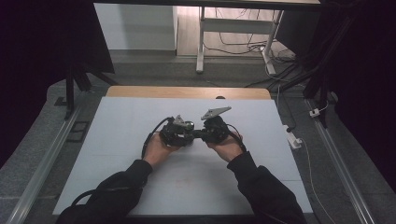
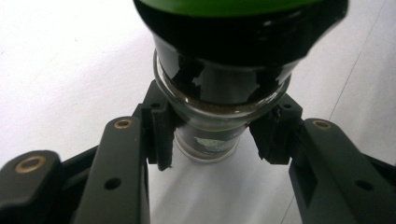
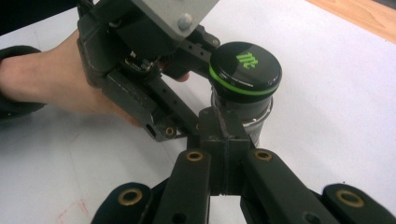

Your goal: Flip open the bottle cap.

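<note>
From above, the person's two forearms come in from the near edge of the white table (image 1: 140, 186), and both hands meet near its middle: the left gripper (image 1: 176, 131) and the right gripper (image 1: 214, 129) are nose to nose, almost touching, with a wide run of bare white surface on every side of them and a strip of wood showing along the far edge. Beyond the table stand the legs of a white desk frame (image 1: 201, 42) with cables on the floor. In the left gripper view, its two black jaws sit on either side of one glass jar (image 2: 215, 114), the pads (image 2: 161, 135) pressed against the glass just under the shoulder, so this one is clamped on the jar; the jar's black lid with a green rim (image 2: 233, 18) looms at the top, and white table lies open to left and right. In the right gripper view, the right gripper (image 3: 223, 140) has its two jaws brought fully together with nothing between them, their tips right in front of the jar (image 3: 250, 114); whether they touch it I cannot tell. The lid (image 3: 245, 67) carries a green mark, the left gripper (image 3: 154, 70) comes in from the upper left with a hand (image 3: 51, 84) behind it, and clear table stretches off to the right toward the wooden edge. One jar, one lid, two grippers.
</note>
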Available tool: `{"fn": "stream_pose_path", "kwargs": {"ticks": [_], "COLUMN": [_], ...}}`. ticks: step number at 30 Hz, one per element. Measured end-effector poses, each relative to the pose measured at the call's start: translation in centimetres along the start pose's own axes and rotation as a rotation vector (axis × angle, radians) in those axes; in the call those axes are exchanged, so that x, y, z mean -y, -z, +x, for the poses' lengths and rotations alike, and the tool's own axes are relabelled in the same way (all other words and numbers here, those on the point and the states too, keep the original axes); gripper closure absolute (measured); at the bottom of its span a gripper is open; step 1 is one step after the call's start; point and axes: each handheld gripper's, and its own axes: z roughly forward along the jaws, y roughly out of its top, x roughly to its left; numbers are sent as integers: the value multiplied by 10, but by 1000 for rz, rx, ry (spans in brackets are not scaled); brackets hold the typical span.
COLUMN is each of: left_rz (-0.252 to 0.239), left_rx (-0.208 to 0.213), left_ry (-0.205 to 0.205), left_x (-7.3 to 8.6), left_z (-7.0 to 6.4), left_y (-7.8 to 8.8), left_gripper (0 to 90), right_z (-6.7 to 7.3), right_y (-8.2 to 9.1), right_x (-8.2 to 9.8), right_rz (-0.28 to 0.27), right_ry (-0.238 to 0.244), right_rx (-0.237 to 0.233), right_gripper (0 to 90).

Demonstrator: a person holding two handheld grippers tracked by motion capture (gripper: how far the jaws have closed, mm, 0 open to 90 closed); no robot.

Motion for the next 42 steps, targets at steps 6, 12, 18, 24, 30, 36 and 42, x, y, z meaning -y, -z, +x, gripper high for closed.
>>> {"fn": "stream_pose_path", "kwargs": {"ticks": [6, 12, 18, 24, 30, 36, 42], "left_rz": [-2, -6, -3, 1, -4, -7, -8], "left_rx": [-2, -5, -5, -5, -6, -6, -4], "left_ry": [0, 4, -1, -7, -3, -2, -5], "left_x": [0, 0, 0, 1, 1, 1, 1], "left_z": [0, -1, -1, 0, -1, -1, -1], "left_y": [0, 0, 0, 0, 0, 0, 0], "left_gripper": [539, 539, 539, 540, 539, 540, 539], "right_z": [0, 2, 1, -1, -2, -5, -11], "right_y": [-4, -9, -8, -8, -6, -6, -5], "right_x": [-4, -7, -10, -13, -16, -18, -22], "right_rz": [4, 9, -1, -8, -20, -27, -43], "right_ry": [-9, 0, 3, 4, 0, 3, -7], "right_rx": [1, 11, 19, 21, 33, 39, 53], "right_gripper": [900, 900, 900, 900, 900, 900, 900]}}
